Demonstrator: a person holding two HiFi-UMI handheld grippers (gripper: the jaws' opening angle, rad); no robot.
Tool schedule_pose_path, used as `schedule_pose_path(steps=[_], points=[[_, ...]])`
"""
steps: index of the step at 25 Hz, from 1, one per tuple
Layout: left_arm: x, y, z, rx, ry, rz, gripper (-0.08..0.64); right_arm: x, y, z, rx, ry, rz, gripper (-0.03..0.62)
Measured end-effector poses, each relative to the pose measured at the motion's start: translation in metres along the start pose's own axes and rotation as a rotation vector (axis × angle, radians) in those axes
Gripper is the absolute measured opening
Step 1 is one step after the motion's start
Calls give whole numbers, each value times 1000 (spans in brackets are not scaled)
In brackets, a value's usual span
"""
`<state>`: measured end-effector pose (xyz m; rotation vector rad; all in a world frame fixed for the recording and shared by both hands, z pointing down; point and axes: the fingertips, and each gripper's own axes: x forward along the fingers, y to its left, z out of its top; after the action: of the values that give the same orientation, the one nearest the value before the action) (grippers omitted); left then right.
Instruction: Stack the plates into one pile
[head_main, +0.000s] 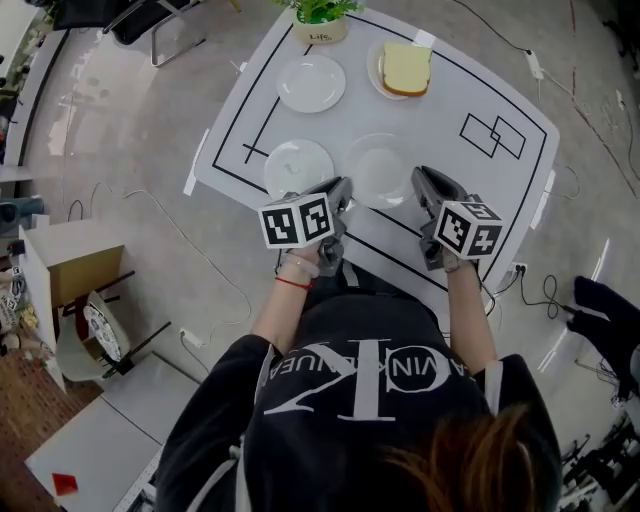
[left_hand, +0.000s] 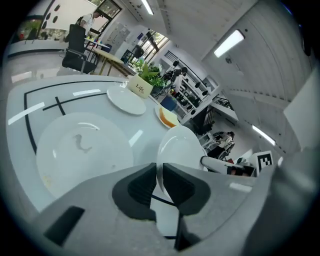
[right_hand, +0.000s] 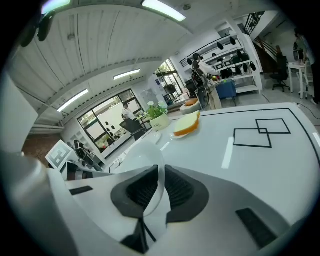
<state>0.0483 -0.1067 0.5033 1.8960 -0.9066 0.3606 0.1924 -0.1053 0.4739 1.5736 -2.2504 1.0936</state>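
Nearest me, the left gripper and right gripper each pinch the near rim of the middle plate, by the near edge of the table. I judge no pile begun: the left plate, far plate and bread plate lie apart.

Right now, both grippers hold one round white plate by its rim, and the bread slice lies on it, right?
No. The pale slice of bread lies on a separate white plate at the table's far edge, as the head view shows. The left gripper and right gripper do hold one round white plate by its rim.
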Motion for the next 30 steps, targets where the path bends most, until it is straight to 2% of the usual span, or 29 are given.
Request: schedule_pose_path(steps=[8,17,26,30], points=[[-41,51,12,-62,-19,45,40,42,54,-12,-22,61,69,40],[-71,95,14,-131,-52,101,40,78,92,-27,-56,131,126,40],[-87,127,17,-180,-67,157,55,107,115,-42,-63,184,157,41],[-89,134,17,-169,-59,181,78,118,119,-47,-59,198,148,44]])
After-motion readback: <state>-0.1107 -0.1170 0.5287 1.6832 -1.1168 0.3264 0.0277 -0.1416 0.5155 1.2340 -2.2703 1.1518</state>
